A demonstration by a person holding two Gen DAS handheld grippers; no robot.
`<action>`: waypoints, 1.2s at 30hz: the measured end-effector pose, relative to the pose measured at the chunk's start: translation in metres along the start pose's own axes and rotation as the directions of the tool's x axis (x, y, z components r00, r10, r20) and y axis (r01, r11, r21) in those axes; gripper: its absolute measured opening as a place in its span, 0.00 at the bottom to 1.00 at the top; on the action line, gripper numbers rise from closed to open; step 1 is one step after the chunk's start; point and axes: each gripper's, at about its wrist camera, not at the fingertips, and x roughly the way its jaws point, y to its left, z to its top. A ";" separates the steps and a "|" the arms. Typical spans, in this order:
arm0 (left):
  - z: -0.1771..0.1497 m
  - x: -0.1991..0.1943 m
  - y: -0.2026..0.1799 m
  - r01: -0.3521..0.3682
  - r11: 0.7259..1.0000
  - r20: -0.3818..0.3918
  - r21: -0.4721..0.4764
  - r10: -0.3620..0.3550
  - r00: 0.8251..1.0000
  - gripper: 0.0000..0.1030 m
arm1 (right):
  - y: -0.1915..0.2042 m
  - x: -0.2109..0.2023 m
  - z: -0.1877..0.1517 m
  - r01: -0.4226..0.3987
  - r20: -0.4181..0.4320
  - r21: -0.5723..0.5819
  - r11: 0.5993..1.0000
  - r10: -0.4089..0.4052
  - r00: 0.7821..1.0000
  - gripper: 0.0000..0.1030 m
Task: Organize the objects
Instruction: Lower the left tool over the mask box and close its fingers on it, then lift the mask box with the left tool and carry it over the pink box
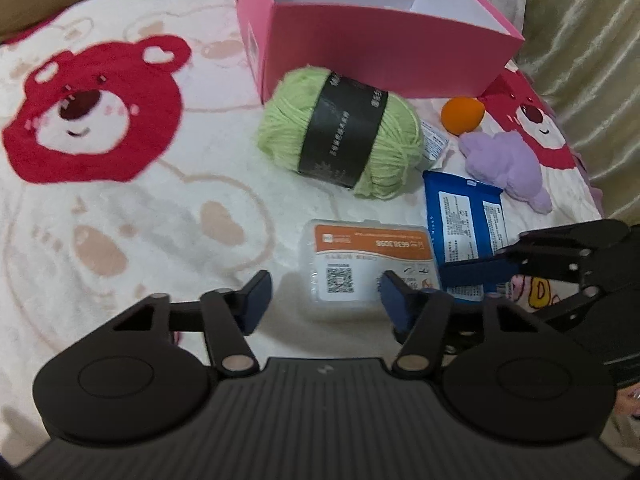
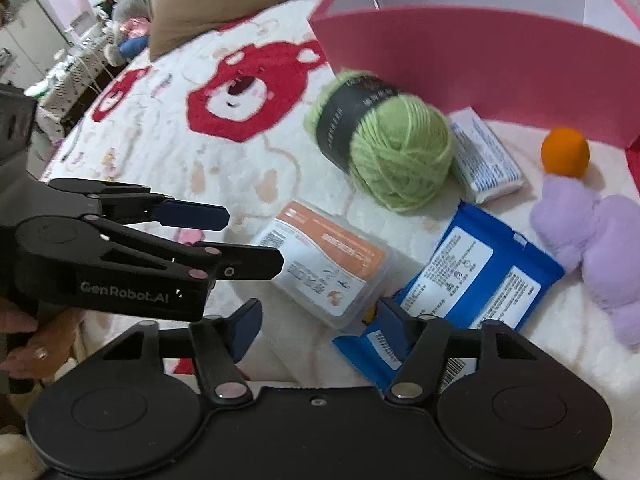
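Clutter lies centre frame before the pink box (image 1: 372, 40): yarn (image 1: 340, 128), plastic case (image 1: 368, 264), blue pack (image 1: 464, 216). Left gripper (image 1: 324, 296) and right gripper (image 2: 316, 320) hover partly open, empty. Box stands open-topped, likely to receive them.

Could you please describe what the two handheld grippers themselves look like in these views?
Both are matte black. The left gripper and right gripper each have a ribbed body, two round domed housings, pinned linkage arms with silver rivets, and flat dark blue finger pads. Seen from the right wrist camera, the left one carries white "GenRobot.AI" lettering on its side. No cables show.
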 end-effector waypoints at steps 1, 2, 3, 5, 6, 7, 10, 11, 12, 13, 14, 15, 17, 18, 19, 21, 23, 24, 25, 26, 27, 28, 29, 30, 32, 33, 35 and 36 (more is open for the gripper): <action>-0.001 0.002 0.002 0.019 1.000 0.005 -0.019 -0.019 1.000 0.53 | -0.001 0.002 0.000 0.002 0.002 0.008 1.000 -0.002 1.000 0.55; -0.002 0.004 0.004 0.035 0.999 0.009 -0.040 -0.035 0.999 0.52 | -0.002 0.004 -0.001 0.001 0.004 0.015 1.000 -0.001 1.000 0.54; -0.002 0.006 0.006 0.053 0.996 0.010 -0.067 -0.052 0.999 0.50 | -0.002 0.006 -0.001 -0.001 0.006 0.021 1.000 0.001 1.000 0.52; -0.002 0.010 0.010 0.065 0.993 0.012 -0.095 -0.064 0.998 0.50 | -0.002 0.009 -0.003 0.012 0.017 0.019 1.000 -0.012 1.000 0.51; -0.003 0.011 0.010 0.069 0.992 0.014 -0.102 -0.068 0.998 0.50 | -0.001 0.010 -0.004 0.014 0.023 0.014 1.000 -0.014 1.000 0.51; -0.003 0.013 0.011 0.079 0.991 0.015 -0.110 -0.078 0.997 0.51 | -0.001 0.011 -0.004 0.016 0.028 0.013 1.000 -0.016 0.999 0.52; -0.005 0.015 0.013 0.085 0.986 0.018 -0.145 -0.083 0.996 0.52 | -0.004 0.015 -0.006 0.001 0.044 0.037 0.999 -0.003 0.999 0.57; -0.005 0.014 0.012 0.080 0.987 0.019 -0.139 -0.078 0.997 0.52 | -0.005 0.015 -0.007 -0.004 0.051 0.043 0.999 0.001 0.999 0.58; -0.006 0.013 0.010 0.075 0.989 0.021 -0.129 -0.073 0.997 0.52 | -0.006 0.016 -0.007 -0.008 0.059 0.047 0.999 0.006 0.998 0.59; -0.006 0.013 0.008 0.068 0.991 0.023 -0.116 -0.066 0.998 0.52 | -0.006 0.017 -0.008 -0.014 0.066 0.051 0.999 0.011 0.998 0.62; -0.007 0.012 0.005 0.061 0.993 0.027 -0.099 -0.058 0.998 0.52 | -0.007 0.017 -0.009 -0.019 0.076 0.055 0.998 0.015 0.997 0.62; -0.007 0.012 0.004 0.056 0.995 0.030 -0.087 -0.054 0.998 0.52 | -0.007 0.018 -0.009 -0.022 0.085 0.056 0.998 0.017 0.996 0.64; -0.008 0.011 0.003 0.055 0.994 0.029 -0.091 -0.053 0.998 0.53 | -0.006 0.019 -0.010 -0.022 0.102 0.052 0.998 0.017 0.995 0.67; -0.007 0.011 0.005 0.059 0.993 0.026 -0.099 -0.056 0.998 0.53 | -0.005 0.020 -0.011 -0.020 0.109 0.049 0.999 0.015 0.994 0.69; -0.007 0.011 0.006 0.063 0.991 0.022 -0.114 -0.061 0.998 0.53 | -0.004 0.020 -0.011 -0.018 0.114 0.043 0.999 0.013 0.993 0.71; -0.006 0.012 0.009 0.071 0.988 0.014 -0.140 -0.070 0.997 0.53 | -0.003 0.021 -0.011 -0.021 0.122 0.039 0.999 0.016 0.992 0.74; -0.005 0.013 0.008 0.072 0.985 0.011 -0.156 -0.071 0.997 0.53 | -0.003 0.021 -0.010 -0.022 0.129 0.039 0.999 0.017 0.992 0.77; -0.006 0.013 0.007 0.070 0.985 0.011 -0.159 -0.069 0.998 0.54 | -0.002 0.022 -0.010 -0.014 0.131 0.030 0.999 0.010 0.991 0.78; -0.006 0.013 0.005 0.065 0.985 0.013 -0.161 -0.064 0.998 0.55 | -0.001 0.023 -0.009 -0.005 0.133 0.017 1.000 0.003 0.991 0.80; -0.006 0.014 0.004 0.061 0.985 0.014 -0.163 -0.060 0.998 0.55 | 0.001 0.024 -0.009 0.002 0.133 0.006 1.000 -0.003 0.991 0.81; -0.007 0.014 0.003 0.058 0.984 0.015 -0.167 -0.056 0.998 0.55 | 0.003 0.026 -0.008 0.010 0.133 -0.003 1.000 -0.009 0.991 0.83; -0.007 0.014 0.003 0.056 0.984 0.015 -0.171 -0.054 0.998 0.55 | 0.005 0.027 -0.008 0.017 0.132 -0.010 1.000 -0.016 0.991 0.84; -0.006 0.014 0.003 0.055 0.983 0.014 -0.178 -0.053 0.998 0.55 | 0.006 0.028 -0.009 0.026 0.131 -0.019 0.999 -0.024 0.991 0.84; -0.006 0.014 0.003 0.054 0.982 0.016 -0.181 -0.052 0.999 0.55 | 0.007 0.028 -0.009 0.033 0.133 -0.025 0.999 -0.029 0.991 0.84; -0.007 0.012 0.002 0.052 0.982 0.024 -0.182 -0.048 0.999 0.55 | 0.006 0.027 -0.008 0.031 0.139 -0.017 0.999 -0.028 0.990 0.84; -0.006 0.012 0.001 0.051 0.981 0.030 -0.185 -0.046 0.998 0.56 | 0.006 0.026 -0.007 0.029 0.138 -0.010 1.000 -0.027 0.990 0.84; -0.005 0.013 0.003 0.055 0.975 0.039 -0.215 -0.048 0.998 0.56 | 0.006 0.025 -0.005 0.032 0.145 0.013 0.999 -0.033 0.989 0.84; -0.004 0.014 0.003 0.055 0.974 0.036 -0.218 -0.048 0.998 0.56 | 0.006 0.025 -0.005 0.036 0.151 0.014 0.999 -0.038 0.988 0.84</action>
